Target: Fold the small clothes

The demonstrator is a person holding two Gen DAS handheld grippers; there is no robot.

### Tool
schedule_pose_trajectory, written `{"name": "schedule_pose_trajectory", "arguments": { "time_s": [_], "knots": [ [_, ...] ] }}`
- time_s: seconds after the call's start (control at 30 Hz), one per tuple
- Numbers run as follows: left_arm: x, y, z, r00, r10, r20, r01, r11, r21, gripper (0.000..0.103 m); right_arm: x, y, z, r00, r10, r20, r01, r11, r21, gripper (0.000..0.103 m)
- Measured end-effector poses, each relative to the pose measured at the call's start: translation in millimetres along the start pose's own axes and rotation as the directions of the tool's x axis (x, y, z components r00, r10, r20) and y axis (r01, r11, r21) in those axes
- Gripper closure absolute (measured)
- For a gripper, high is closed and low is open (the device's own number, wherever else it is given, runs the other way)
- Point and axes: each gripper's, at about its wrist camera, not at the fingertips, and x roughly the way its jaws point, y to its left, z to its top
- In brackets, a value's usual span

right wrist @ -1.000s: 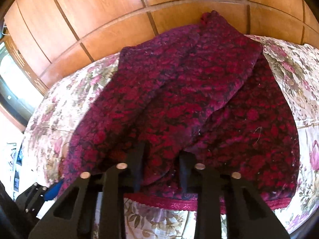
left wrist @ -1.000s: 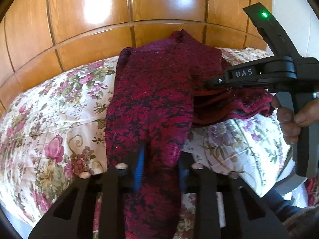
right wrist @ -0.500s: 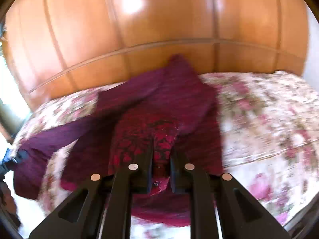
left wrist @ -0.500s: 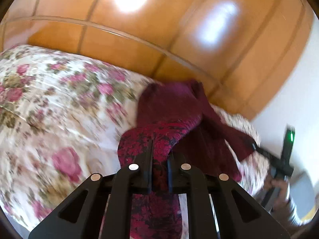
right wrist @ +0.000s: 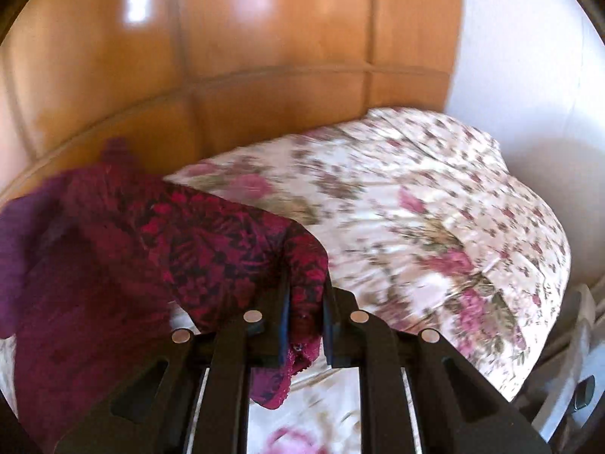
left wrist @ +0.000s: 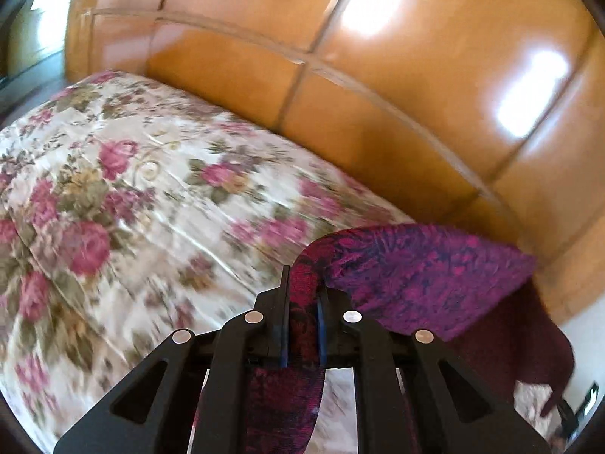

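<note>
- Crimson knit with a dark floral pattern, the garment (left wrist: 423,276) hangs between our two tongs, lifted off the bedspread (left wrist: 132,189) rather than lying flat on it.
- Our left gripper (left wrist: 302,314) has its jaws closed tight on a narrow band of the fabric; the cloth runs up between the pads and spills away to the right, toward the headboard (left wrist: 378,75).
- Our right gripper (right wrist: 306,310) is likewise clamped down on a bunched edge, with a lacy hem dangling below the pads and the bulk of the cloth trailing off to the left.
- We judge that we hold the garment at two separate points so that it spreads between the hands and its own weight pulls out the creases; one grip alone would let it hang in a rope.
- The garment sits near the headboard edge of the bed, partly in the air; in the left view its far end droops over the bed's right edge, beside the white wall (right wrist: 529,75).
- The bedspread is bare across most of its width, which gives us room to lay the piece down flat for a fold.
- Both views are blurred, so we cannot tell which part of the garment each pinch holds, sleeve or hem.
- The next step, as we read it, is to lower it evenly, keeping it taut so no layer doubles underneath.
</note>
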Motion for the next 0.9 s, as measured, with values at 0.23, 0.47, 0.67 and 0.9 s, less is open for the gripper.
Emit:
{"name": "schedule_pose_trajectory", "arguments": {
  "time_s": [0.23, 0.47, 0.67, 0.9],
  "knots": [
    [46.6, 16.1, 22.3, 0.987, 0.160, -0.035, -0.161, 0.986, -0.033, 0.085, 60.6, -43.6, 12.5, 0.989, -0.093, -0.116, 0.107, 0.986, 0.125, 0.086],
    [13.3, 10.7, 12.8, 0.975, 0.201, 0.090, -0.199, 0.980, -0.030, 0.033, 36.6, -47.7, 6.9, 0.992, -0.122, -0.033, 0.126, 0.983, 0.136, 0.025],
    [-1.9, -12.9, -55.7, 0.992, -0.109, -0.065, 0.115, 0.988, 0.099, 0.033, 4.0, -16.2, -28.2, 0.989, 0.131, -0.065, -0.126, 0.988, 0.084, 0.017],
    [11.2, -37.9, -153.8, 0.843, -0.420, -0.336, 0.440, 0.898, -0.019, 0.033, -4.2, 43.7, -105.6, 0.811, 0.506, -0.294, -0.485, 0.862, 0.148, 0.020]
  ]
}}
